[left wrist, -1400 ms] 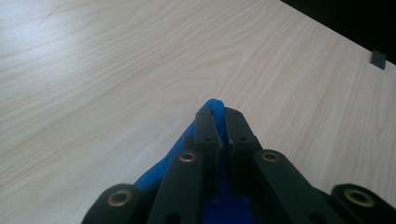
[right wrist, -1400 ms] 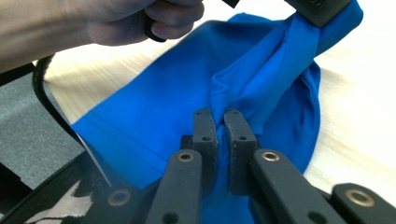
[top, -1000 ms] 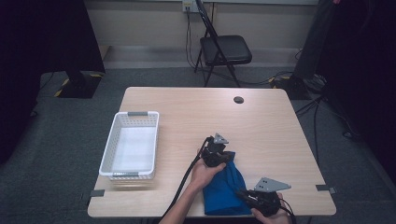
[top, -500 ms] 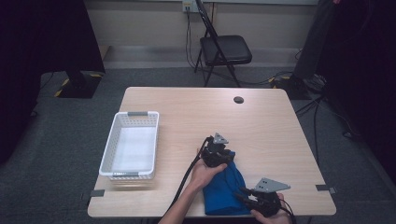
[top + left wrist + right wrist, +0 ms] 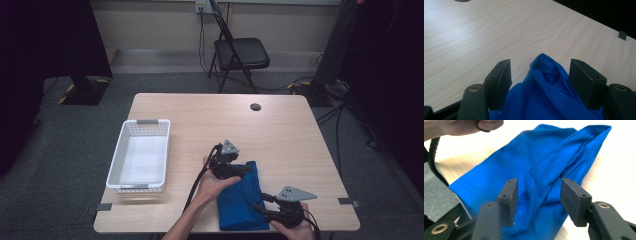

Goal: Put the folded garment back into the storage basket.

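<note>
I see the blue cloth [image 5: 240, 200] lying crumpled at the near edge of the table [image 5: 280, 130], well right of the white basket [image 5: 142, 155]. My left gripper [image 5: 244, 171] sits at the cloth's far corner, jaws just been opening, now spread, with a raised fold between them, unpinched. My right gripper [image 5: 260, 209] is over the cloth's near right part, jaws also just been opening, spread, cloth lying between them.
</note>
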The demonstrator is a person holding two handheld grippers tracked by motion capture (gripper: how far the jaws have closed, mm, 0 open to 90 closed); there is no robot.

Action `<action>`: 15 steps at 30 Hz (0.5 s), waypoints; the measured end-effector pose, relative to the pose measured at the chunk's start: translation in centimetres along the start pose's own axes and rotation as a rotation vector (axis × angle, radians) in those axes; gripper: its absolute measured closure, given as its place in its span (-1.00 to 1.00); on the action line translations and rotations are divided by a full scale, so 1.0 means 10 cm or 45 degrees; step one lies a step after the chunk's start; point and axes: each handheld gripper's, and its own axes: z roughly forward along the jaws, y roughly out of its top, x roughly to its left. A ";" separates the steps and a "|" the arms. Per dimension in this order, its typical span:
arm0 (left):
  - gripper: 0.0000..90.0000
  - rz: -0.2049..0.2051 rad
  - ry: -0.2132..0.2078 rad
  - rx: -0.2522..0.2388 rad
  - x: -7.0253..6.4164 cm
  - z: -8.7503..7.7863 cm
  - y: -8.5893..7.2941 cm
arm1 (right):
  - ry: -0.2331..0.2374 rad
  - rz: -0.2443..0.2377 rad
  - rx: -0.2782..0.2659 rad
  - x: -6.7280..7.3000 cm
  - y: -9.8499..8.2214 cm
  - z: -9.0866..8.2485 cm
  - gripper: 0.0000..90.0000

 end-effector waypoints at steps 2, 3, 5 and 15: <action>-0.28 0.011 -0.001 -0.002 -0.01 -0.06 0.00 | 0.000 0.008 -0.014 -0.02 0.03 -0.01 0.05; -0.30 0.017 0.001 -0.001 -0.01 -0.08 0.00 | -0.001 0.008 -0.025 -0.03 0.06 -0.02 0.05; -0.32 0.036 0.018 -0.013 -0.04 -0.17 -0.01 | -0.005 0.006 -0.044 -0.03 0.10 -0.04 0.05; -0.35 0.098 0.061 -0.020 -0.09 -0.55 -0.15 | -0.004 -0.041 -0.122 -0.07 0.36 -0.07 0.36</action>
